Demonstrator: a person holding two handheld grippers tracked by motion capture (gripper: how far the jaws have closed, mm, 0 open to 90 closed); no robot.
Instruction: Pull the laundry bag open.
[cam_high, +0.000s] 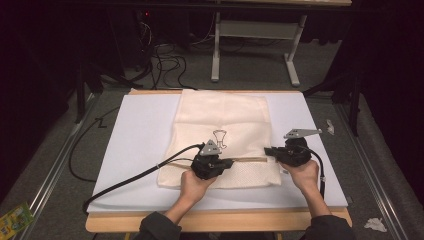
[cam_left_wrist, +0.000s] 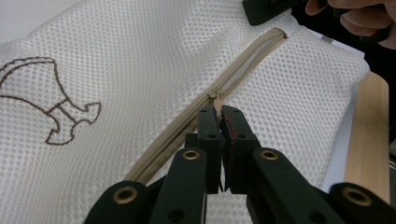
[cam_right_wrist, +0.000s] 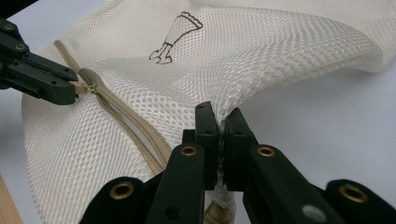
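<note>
A white mesh laundry bag (cam_high: 225, 115) with a brown embroidered motif (cam_high: 220, 137) lies flat on the white board. A beige zipper (cam_high: 250, 160) runs across its near end. My left gripper (cam_high: 231, 162) is shut on the zipper's pull tab (cam_left_wrist: 215, 97), partway along the zipper (cam_left_wrist: 252, 56). In the left gripper view its jaws (cam_left_wrist: 219, 112) are pressed together on that tab. My right gripper (cam_high: 266, 151) is shut on the bag's mesh edge at the zipper's right end. In the right gripper view, bunched mesh (cam_right_wrist: 261, 56) rises between its jaws (cam_right_wrist: 221, 114), and the left gripper's tips (cam_right_wrist: 70, 91) hold the pull tab (cam_right_wrist: 86, 87).
The white board (cam_high: 140, 140) rests on a wooden table (cam_high: 220, 221). The left gripper's black cable (cam_high: 130, 177) trails off to the lower left. Beyond the table stand a metal-legged bench (cam_high: 250, 30) and loose floor cables (cam_high: 165, 65).
</note>
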